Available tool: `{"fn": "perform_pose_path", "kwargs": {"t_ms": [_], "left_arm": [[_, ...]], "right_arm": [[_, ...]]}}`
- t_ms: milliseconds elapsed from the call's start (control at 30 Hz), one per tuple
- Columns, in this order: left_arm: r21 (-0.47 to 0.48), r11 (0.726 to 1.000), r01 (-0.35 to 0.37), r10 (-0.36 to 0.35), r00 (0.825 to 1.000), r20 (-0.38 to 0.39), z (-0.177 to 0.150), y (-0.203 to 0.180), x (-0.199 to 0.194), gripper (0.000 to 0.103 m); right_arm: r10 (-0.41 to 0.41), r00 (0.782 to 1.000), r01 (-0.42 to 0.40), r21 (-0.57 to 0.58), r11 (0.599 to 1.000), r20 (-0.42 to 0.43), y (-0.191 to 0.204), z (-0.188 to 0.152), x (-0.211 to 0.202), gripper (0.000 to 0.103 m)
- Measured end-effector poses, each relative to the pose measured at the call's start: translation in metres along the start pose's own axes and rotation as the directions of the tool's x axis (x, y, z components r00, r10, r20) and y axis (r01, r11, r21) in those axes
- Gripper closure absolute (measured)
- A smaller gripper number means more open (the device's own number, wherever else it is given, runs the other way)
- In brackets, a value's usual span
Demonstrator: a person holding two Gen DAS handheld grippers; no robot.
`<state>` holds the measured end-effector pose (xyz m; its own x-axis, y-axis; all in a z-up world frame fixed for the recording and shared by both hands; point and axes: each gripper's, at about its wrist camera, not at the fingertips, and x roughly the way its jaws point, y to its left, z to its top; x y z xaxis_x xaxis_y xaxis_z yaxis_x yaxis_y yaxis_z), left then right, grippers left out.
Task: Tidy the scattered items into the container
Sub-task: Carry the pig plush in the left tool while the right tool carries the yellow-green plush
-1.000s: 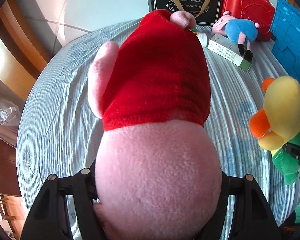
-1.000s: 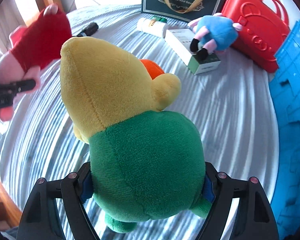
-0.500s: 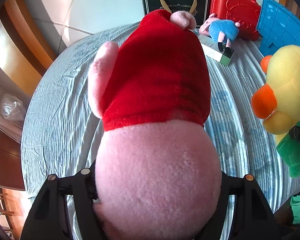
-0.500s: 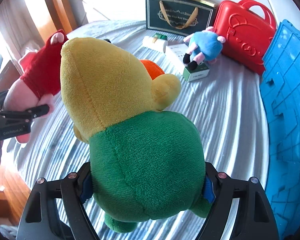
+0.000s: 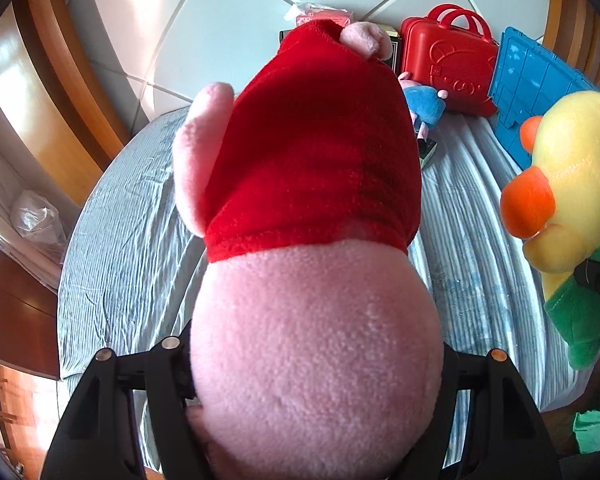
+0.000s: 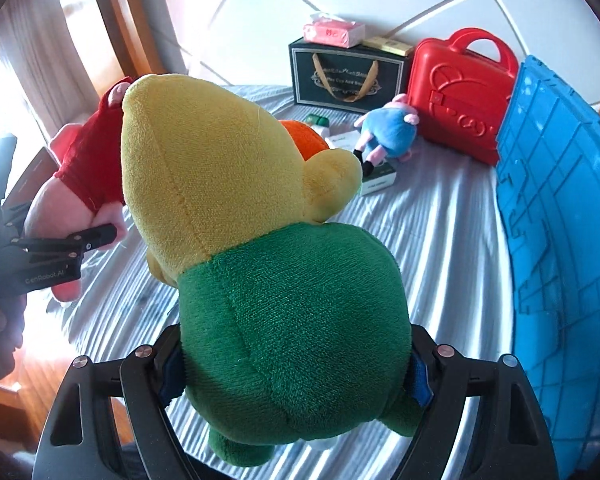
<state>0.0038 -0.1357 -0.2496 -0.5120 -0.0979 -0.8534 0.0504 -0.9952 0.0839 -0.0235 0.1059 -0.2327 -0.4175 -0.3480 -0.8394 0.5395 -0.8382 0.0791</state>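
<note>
Your left gripper (image 5: 312,364) has its jaws clamped on the pink pig plush (image 5: 312,240); your right gripper (image 6: 296,364) likewise grips the duck plush (image 6: 260,240). Blue container (image 6: 560,208) at 3 o'clock.

Two plush toys held aloft, blue crate at the side

The pink pig plush (image 5: 312,280) in red sits pinched between the left jaws; the yellow-headed, green-bodied duck plush (image 6: 268,264) between the right jaws, the blue container (image 6: 556,216) right of them.
</note>
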Motion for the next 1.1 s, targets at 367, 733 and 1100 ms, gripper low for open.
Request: {"fn": "perform_pose_path", "kwargs": {"t_ms": [367,733,1100], "left_arm": [[0.004,1.0,0.012,-0.012,0.998,0.06,0.003,-0.041,-0.047,0.035],[0.031,0.999,0.014,-0.019,0.987,0.159,0.037,-0.099,-0.097,0.035],[0.056,0.998,0.025,-0.037,0.973,0.227,0.06,-0.144,-0.128,0.035]], "right_arm": [[0.035,0.997,-0.039,0.051,0.998,0.065,-0.041,-0.003,-0.051,0.019],[0.064,0.981,-0.075,0.056,0.996,0.18,-0.069,0.007,-0.108,0.018],[0.079,0.956,-0.096,0.048,0.994,0.284,-0.106,0.013,-0.164,0.018]]}}
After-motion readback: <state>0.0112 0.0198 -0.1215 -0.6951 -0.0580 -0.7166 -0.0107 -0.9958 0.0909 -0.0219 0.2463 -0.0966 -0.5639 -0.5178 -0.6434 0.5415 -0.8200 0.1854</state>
